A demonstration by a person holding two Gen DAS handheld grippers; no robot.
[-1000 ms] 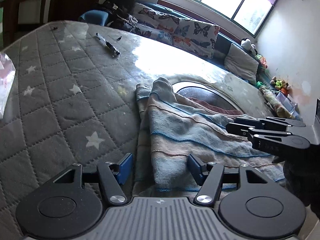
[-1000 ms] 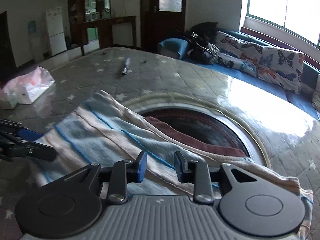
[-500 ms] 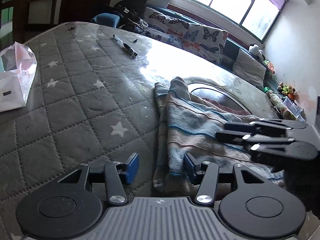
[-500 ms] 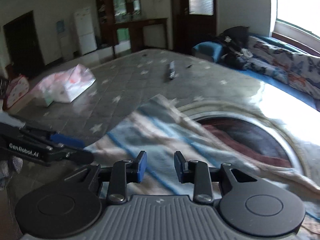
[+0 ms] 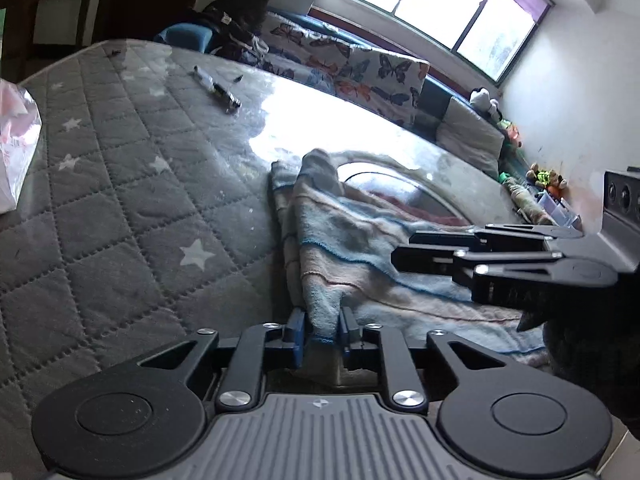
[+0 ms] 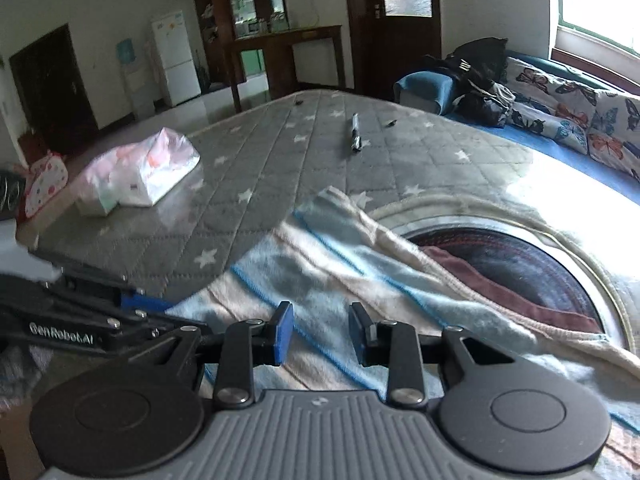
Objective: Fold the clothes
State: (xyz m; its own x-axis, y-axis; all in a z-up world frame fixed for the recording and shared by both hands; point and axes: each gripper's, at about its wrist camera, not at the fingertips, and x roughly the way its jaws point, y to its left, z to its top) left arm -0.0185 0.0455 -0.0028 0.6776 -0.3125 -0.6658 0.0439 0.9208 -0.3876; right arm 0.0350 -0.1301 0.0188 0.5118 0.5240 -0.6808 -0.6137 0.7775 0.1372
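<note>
A pen (image 6: pixel 355 133) lies far out on the grey star-quilted mattress (image 5: pixel 120 208), with a small dark cap (image 6: pixel 390 122) near it, both well apart from the work. A pink and white plastic bag (image 6: pixel 140 176) sits near the mattress's left edge. Beyond the mattress runs a bench with butterfly cushions (image 5: pixel 360 76) under a wide window (image 5: pixel 432 4); a white fridge (image 6: pixel 176 58) and a dark cabinet (image 6: pixel 248 20) stand at the far wall.

The striped blanket (image 5: pixel 360 248), pale blue and beige with thin blue lines, lies rumpled on the near part of the mattress, partly over a round dark opening (image 6: pixel 520 264).

The left gripper (image 5: pixel 320 330) has just been closing, and its blue pads now pinch a bunched fold of the blanket's edge. The right gripper (image 6: pixel 320 334) hovers over the blanket with its jaws a little apart and nothing clamped between them; in the left view it reaches in from the right above the cloth.
</note>
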